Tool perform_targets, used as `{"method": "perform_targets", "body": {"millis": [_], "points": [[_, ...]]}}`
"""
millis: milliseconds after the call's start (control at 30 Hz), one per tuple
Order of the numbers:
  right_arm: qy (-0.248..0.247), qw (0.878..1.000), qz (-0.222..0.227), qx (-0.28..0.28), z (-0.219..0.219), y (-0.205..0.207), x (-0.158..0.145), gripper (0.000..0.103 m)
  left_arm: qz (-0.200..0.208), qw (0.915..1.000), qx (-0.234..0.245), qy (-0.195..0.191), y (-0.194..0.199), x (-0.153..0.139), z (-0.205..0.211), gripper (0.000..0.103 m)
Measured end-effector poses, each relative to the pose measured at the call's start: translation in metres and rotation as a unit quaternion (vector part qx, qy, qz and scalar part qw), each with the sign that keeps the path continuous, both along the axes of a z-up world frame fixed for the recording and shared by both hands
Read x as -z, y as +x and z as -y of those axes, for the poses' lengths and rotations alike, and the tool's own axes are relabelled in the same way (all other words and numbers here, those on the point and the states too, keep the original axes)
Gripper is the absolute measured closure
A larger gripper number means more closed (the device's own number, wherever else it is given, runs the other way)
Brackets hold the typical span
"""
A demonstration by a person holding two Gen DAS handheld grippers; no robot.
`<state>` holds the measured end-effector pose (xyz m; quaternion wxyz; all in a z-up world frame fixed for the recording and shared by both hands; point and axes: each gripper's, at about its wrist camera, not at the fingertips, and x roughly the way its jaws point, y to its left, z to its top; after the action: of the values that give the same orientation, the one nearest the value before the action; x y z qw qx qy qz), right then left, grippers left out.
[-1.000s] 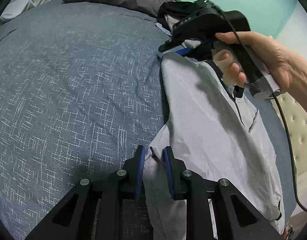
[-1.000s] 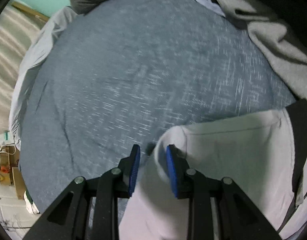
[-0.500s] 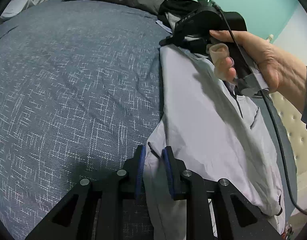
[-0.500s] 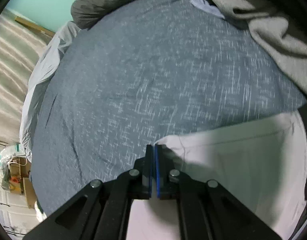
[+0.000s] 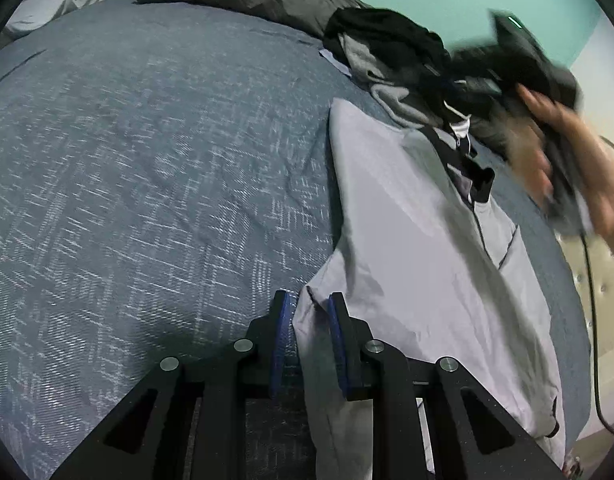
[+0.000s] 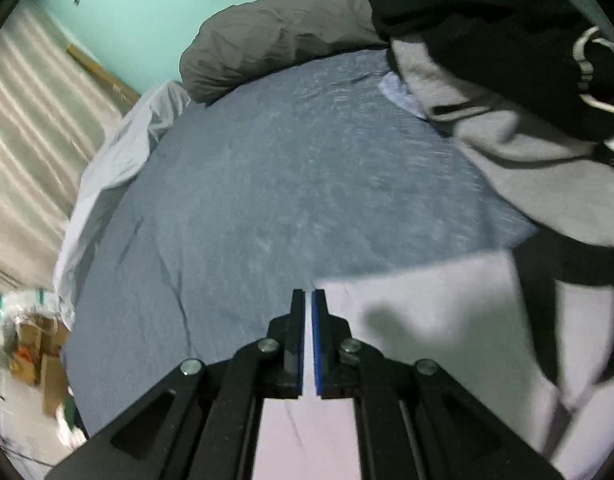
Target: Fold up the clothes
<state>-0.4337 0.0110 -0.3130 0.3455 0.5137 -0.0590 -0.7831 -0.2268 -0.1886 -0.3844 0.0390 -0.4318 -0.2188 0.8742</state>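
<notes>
Left gripper (image 5: 306,344) clamped on the light grey jacket's (image 5: 419,240) near edge, right gripper (image 6: 308,340) pinched shut on its far corner, jacket flat on the blue bedspread (image 5: 147,168), clothes pile (image 6: 499,64) behind, dark pillow (image 6: 275,36) farthest

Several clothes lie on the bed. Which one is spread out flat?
The light grey jacket, spread flat on the blue cover. The black garment and grey hoodie lie crumpled in a heap behind it.
</notes>
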Motion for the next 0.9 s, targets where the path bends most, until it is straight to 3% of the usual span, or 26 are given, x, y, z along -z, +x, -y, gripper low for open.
{"method": "perform_targets", "body": {"millis": [400,733,833,867,900], "points": [[0.046,0.998,0.012,0.048,-0.193,0.167,-0.009,0.098,0.013,0.9995,0.003,0.028,0.061,-0.009,-0.002,0.081],[0.040,0.989,0.049,0.130,-0.329,0.288,0.016,0.092,0.033,0.9985,0.044,0.003,0.127,-0.008,-0.035,0.077],[0.039,0.986,0.060,0.149,-0.362,0.319,0.021,0.074,0.035,0.9980,0.049,0.020,0.152,-0.016,-0.036,0.072],[0.038,0.985,0.066,0.153,-0.371,0.328,0.023,0.063,0.034,0.9980,0.048,0.023,0.157,-0.020,-0.035,0.072],[0.039,0.984,0.072,0.157,-0.381,0.338,0.026,0.060,0.034,0.9980,0.047,0.023,0.164,-0.024,-0.035,0.072]]}}
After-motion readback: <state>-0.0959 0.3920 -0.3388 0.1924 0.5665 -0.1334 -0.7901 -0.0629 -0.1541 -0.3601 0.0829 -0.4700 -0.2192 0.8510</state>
